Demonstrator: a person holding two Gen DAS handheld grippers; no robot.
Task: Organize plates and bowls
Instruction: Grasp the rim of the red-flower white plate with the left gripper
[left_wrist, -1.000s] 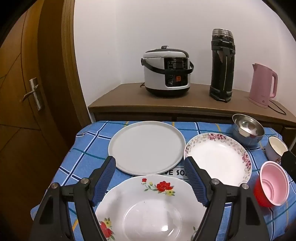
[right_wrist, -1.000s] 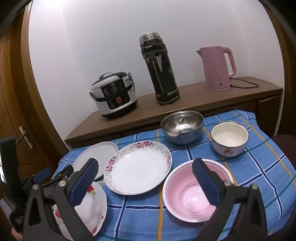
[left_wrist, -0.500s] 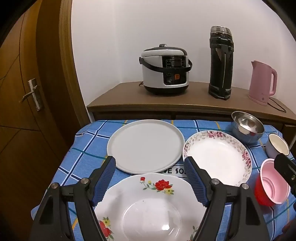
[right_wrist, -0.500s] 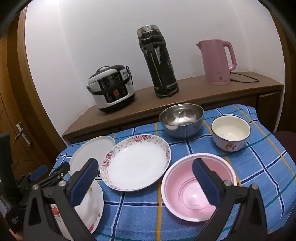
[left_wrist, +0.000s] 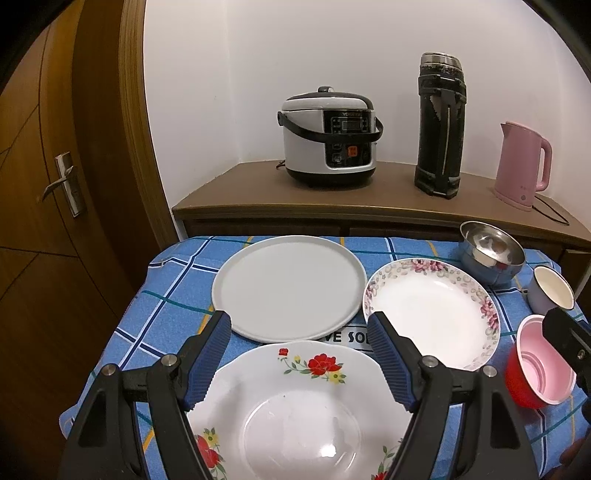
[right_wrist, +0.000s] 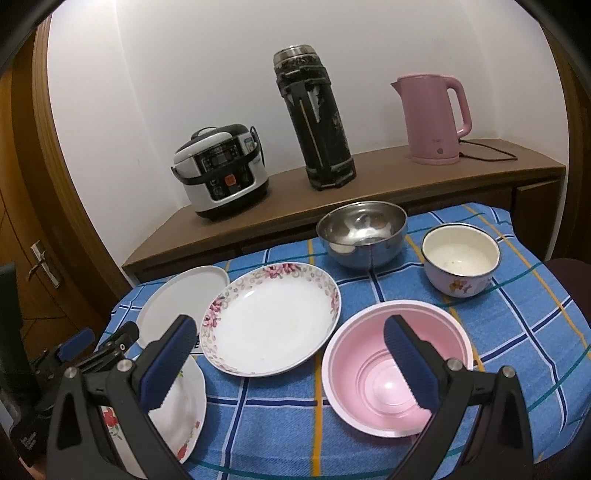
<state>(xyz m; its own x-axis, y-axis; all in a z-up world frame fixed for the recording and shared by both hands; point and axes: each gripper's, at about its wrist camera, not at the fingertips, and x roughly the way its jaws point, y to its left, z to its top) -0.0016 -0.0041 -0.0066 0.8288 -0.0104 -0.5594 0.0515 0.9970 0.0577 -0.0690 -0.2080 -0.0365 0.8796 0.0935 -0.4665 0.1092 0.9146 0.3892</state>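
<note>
Left wrist view sits a touch lower than before. My left claw hangs spread apart over the red-flower plate at the table's near edge; my right claw, also apart, hovers above the upright pink bowl. Blue cloth shows between bowl and floral plate.

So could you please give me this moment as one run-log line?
left gripper: open, over red-flower plate | right gripper: open, over pink bowl | nothing held | dishes unstacked
</note>
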